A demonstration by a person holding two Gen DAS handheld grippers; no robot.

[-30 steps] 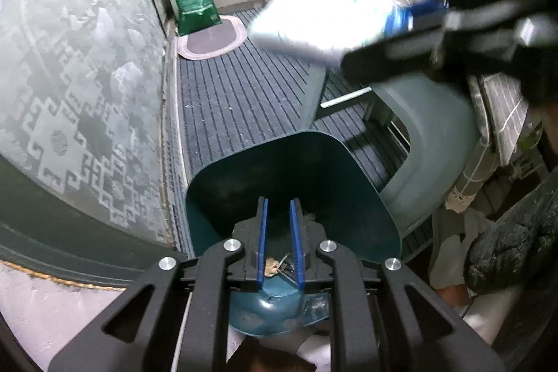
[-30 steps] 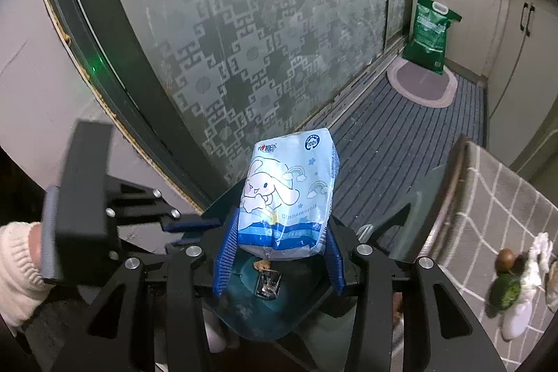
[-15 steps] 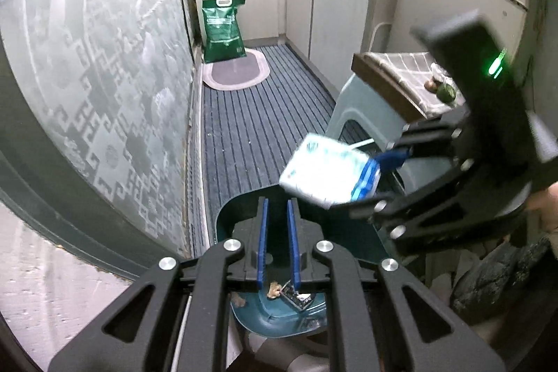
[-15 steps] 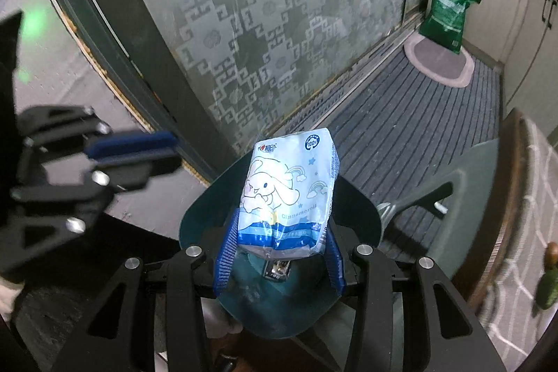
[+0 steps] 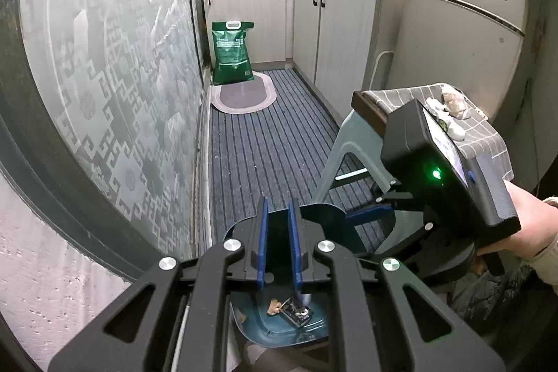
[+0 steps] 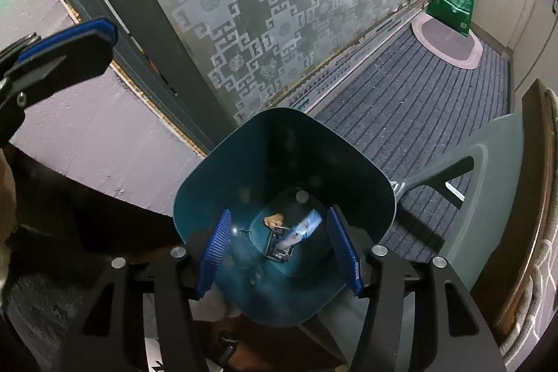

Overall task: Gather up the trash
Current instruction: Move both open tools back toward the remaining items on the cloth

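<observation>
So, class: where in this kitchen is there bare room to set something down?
The striped floor mat is bare between the glass door and the cabinets. It is crowded around the teal bin, the stool and the cluttered cloth.

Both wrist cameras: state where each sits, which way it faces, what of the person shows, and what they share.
Left wrist: on the left tongs, nearly shut and empty, facing along the kitchen floor over the bin; the right tongs and hand show.
Right wrist: on the right tongs, jaws opening, empty, looking steeply down into the bin at the blue packet; the left tongs show.
Shared: bin, green bag, stool.
</observation>
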